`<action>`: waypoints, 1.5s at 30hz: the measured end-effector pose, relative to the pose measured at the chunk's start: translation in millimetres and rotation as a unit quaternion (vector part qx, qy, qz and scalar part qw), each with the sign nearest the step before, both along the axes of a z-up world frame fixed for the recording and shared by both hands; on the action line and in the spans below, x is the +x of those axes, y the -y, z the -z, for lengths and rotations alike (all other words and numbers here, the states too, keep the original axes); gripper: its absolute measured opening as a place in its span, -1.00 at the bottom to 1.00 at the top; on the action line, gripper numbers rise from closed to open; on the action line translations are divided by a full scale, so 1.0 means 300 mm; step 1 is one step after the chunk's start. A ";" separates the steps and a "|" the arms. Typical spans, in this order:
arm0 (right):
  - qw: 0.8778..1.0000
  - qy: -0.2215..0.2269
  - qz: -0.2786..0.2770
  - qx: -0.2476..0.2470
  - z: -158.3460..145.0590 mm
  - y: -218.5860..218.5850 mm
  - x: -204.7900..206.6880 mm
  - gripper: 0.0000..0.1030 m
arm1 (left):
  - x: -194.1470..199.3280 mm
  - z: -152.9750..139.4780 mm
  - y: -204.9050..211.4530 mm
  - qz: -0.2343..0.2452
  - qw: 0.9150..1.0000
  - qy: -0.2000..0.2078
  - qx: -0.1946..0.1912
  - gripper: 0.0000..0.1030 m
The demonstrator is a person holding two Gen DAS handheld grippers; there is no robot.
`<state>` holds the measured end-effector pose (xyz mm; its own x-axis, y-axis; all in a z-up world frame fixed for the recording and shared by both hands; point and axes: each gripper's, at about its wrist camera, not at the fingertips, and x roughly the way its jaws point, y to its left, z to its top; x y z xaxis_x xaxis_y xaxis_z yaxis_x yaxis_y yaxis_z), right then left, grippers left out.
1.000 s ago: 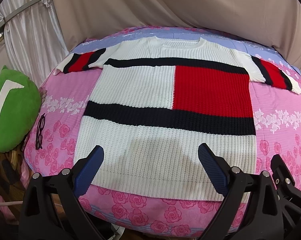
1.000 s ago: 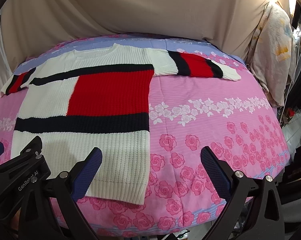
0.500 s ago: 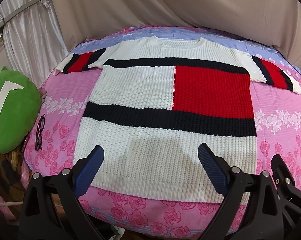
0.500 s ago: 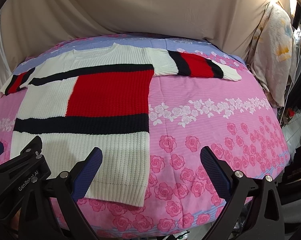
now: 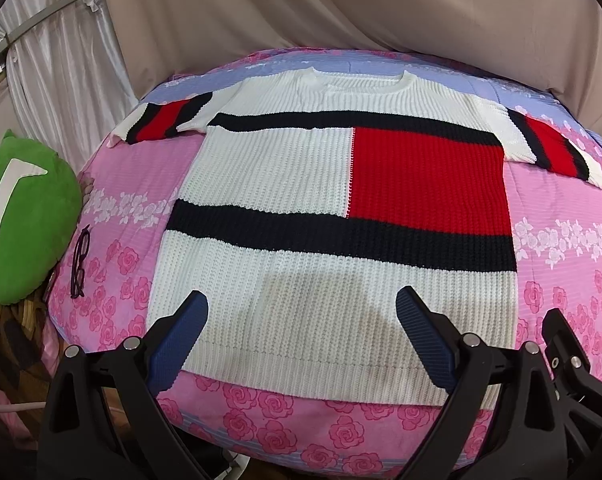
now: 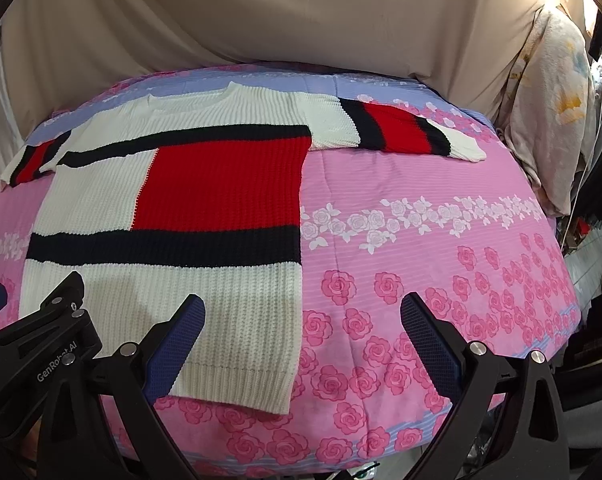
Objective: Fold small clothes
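A white knit sweater (image 5: 301, 200) with black bands and a red block lies flat, front up, on the pink floral bed cover (image 5: 133, 216). Both short striped sleeves are spread out sideways. My left gripper (image 5: 301, 308) hovers open just above the sweater's hem, nothing between its blue pads. In the right wrist view the sweater (image 6: 173, 208) fills the left half. My right gripper (image 6: 303, 312) stands open over the sweater's lower right corner and the bare cover, holding nothing. The left gripper's body shows at that view's lower left.
A green plush cushion (image 5: 17, 220) sits off the bed's left edge, with dark-framed glasses (image 5: 79, 260) lying on the cover beside it. Beige cloth (image 5: 341, 12) hangs behind the bed. A pale patterned blanket (image 6: 549, 120) hangs at the right. The pink cover (image 6: 441, 248) stretches right of the sweater.
Both views have crept slightly, with the sweater sitting a touch lower in frame. Both grippers stay open and the sweater has not been touched.
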<state>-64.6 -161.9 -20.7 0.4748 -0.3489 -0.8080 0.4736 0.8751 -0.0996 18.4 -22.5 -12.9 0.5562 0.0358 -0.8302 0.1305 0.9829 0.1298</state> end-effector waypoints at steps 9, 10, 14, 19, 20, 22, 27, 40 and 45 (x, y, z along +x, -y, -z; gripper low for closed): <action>1.000 -0.001 0.002 0.001 0.002 0.008 -0.002 0.90 | 0.004 0.002 0.009 0.001 1.000 0.000 0.001 0.80; 1.000 -0.001 0.002 0.001 0.002 0.010 -0.002 0.90 | 0.006 0.002 0.012 0.002 1.000 -0.001 0.002 0.80; 1.000 -0.002 0.002 0.002 0.004 0.011 -0.003 0.90 | 0.006 0.002 0.013 0.001 1.000 -0.001 0.002 0.80; 1.000 -0.003 0.002 0.002 0.003 0.012 0.003 0.90 | 0.014 0.005 0.022 0.002 1.000 -0.004 0.004 0.80; 1.000 -0.003 0.002 0.002 0.003 0.012 0.003 0.90 | 0.017 0.005 0.024 0.002 1.000 -0.005 0.005 0.80; 1.000 -0.004 0.002 0.002 0.005 0.016 0.001 0.90 | 0.023 0.009 0.032 0.001 1.000 -0.007 0.006 0.80; 1.000 -0.009 0.002 0.004 0.017 0.026 0.002 0.90 | 0.030 0.024 0.043 0.000 1.000 -0.015 0.009 0.80; 0.973 0.108 0.053 0.199 0.088 0.592 0.051 0.87 | 0.224 -0.018 0.019 -0.059 0.993 -0.030 -0.093 0.84; 0.942 0.176 0.121 0.260 0.164 1.058 0.141 0.57 | 0.306 0.001 0.053 -0.086 0.992 -0.028 -0.084 0.83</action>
